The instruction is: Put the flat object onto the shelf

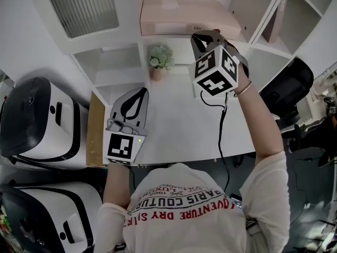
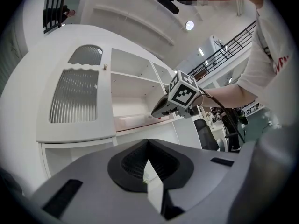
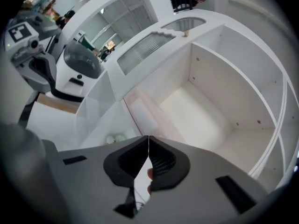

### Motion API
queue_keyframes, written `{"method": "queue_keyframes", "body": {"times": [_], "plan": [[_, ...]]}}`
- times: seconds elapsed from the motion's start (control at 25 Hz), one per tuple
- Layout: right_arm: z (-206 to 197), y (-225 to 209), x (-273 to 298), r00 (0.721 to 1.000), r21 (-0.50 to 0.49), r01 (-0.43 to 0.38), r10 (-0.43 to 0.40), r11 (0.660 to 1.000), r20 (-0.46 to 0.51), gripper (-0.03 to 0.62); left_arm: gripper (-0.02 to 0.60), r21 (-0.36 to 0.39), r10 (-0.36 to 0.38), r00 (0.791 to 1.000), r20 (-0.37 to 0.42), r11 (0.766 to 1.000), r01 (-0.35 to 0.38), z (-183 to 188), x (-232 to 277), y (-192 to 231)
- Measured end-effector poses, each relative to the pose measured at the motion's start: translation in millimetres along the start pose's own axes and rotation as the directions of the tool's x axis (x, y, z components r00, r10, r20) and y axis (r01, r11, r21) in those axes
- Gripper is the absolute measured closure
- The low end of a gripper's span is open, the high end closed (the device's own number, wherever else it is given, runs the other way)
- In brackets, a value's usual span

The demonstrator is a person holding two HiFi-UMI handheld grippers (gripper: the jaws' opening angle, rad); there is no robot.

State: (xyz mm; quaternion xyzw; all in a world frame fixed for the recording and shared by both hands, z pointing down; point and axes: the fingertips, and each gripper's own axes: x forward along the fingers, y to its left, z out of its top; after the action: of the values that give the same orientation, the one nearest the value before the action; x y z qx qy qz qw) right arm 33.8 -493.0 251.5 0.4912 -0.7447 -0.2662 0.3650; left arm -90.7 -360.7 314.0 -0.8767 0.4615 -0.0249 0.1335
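- I count one flat box (image 1: 187, 15), pale pink, and it is already on the shelf (image 1: 158, 36) above the bench (image 1: 174, 125).
- The box lies on its broad face. In the head view its long axis runs left to right, along the front edge of the shelf. In the right gripper view it (image 3: 145, 111) slants from lower right to upper left across the floor of a wide open compartment.
- There are two grippers, one in each hand.
- The right gripper (image 1: 199, 36) is raised to the shelf, with its tips near the right end of the box's front edge. I cannot tell whether they touch it. In its own view the jaws (image 3: 148, 139) are pressed together with nothing between them. From the left gripper view I see it (image 2: 155, 112) reaching toward the shelf.
- The left gripper (image 1: 141, 91) is low over the bench, well apart from the box. Its jaws (image 2: 148, 143) are also pressed together and empty.
- One small potted plant (image 1: 160, 59) stands at the back of the bench, under the shelf and between the two grippers.
- Two white-and-black machines (image 1: 37, 123) sit side by side to the left of the bench.
- One black chair (image 1: 287, 86) is off to the right.
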Motion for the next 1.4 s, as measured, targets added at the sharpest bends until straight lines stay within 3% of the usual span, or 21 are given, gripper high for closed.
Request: {"method": "queue_keyframes", "body": {"times": [0.16,0.32,0.52,0.76,1.0,1.2,1.4], "plan": [[-4,25,-27,0.991,0.202,-0.052,0.025,0.978,0.133,0.564,0.571,0.009,-0.01,1.0,-0.003,1.0,0.01,0,-4,-3],[-15,47,-45,0.978,0.278,-0.035,-0.025,0.96,0.208,0.565,0.571,0.019,-0.019,1.0,-0.014,1.0,0.019,-3,-4,-3],[-25,68,-74,0.939,0.432,-0.033,-0.12,0.901,0.322,0.565,0.571,0.023,-0.021,1.0,-0.017,0.999,0.022,-2,-7,-2],[-46,95,-90,0.928,0.544,-0.077,-0.14,0.836,0.346,0.566,0.571,0.024,-0.012,0.999,-0.036,1.0,0.013,-11,-11,3],[-63,116,-88,0.923,0.587,-0.126,-0.123,0.799,0.365,0.568,0.571,-0.013,0.017,0.998,-0.054,1.0,-0.018,-23,-14,12],[-57,115,-89,0.901,0.567,-0.153,-0.122,0.809,0.417,0.568,0.571,-0.009,0.01,0.998,-0.056,1.0,-0.011,-26,-9,12],[-57,108,-84,0.904,0.57,-0.15,-0.122,0.808,0.41,0.568,0.571,-0.014,0.025,0.998,-0.064,1.0,-0.026,-29,-7,18]]}}
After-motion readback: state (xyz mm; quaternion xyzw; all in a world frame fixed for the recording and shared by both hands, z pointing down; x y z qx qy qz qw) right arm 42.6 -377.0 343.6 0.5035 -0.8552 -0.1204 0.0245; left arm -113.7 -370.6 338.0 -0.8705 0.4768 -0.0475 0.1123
